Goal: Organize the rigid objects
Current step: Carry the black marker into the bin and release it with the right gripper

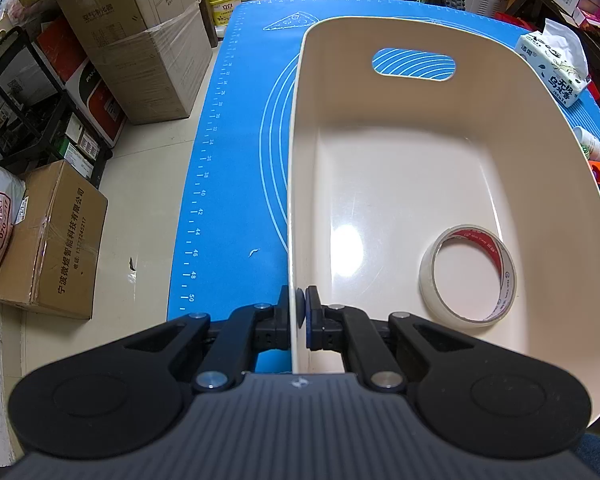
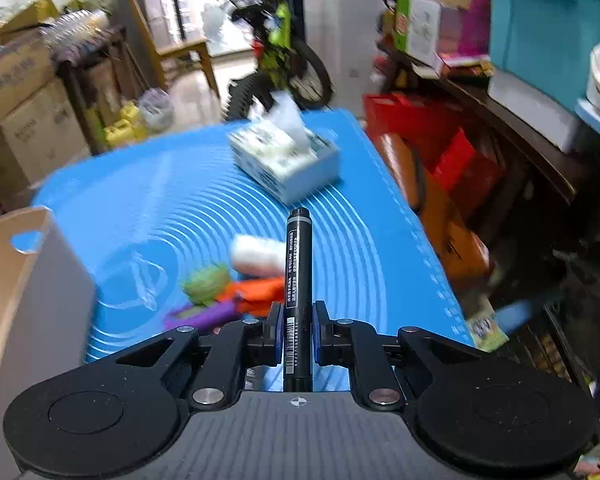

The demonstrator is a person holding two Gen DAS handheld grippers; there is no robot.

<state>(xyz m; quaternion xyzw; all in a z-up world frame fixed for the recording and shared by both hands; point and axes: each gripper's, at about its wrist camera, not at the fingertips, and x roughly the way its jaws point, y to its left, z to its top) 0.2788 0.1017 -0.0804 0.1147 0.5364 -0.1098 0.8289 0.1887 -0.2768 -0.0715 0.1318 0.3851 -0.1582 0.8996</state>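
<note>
The left hand-held gripper [image 1: 299,312] is closed onto the near left wall of the bin [image 1: 296,160], one pad outside and one inside, the thin rim clamped between them. The cream bin stands on the blue mat [image 1: 236,128] that covers the surface. Inside it, a tape roll [image 1: 467,274] lies flat on the floor, near the right wall and to the right of the gripper's fingers; the rest of the bin floor is bare. Left of the bin a strip of mat runs to the surface's left edge, beyond which boxes [image 1: 140,52] stand on the room floor. Right of the bin, near the mat's right edge, sits a tissue pack [image 1: 552,64].

In the right wrist view, the right hand-held gripper [image 2: 296,332] is closed on a black marker [image 2: 298,280], which points straight forward out past the fingertips. The bin's corner shows at the far left. Ahead and below, blurred, lie a white bottle [image 2: 256,254], an orange piece [image 2: 260,292] and a purple piece [image 2: 204,314], close together. Open mat lies between these and the tissue pack farther back. The surface's right edge drops off beside crowded shelves [image 2: 520,120].
</note>
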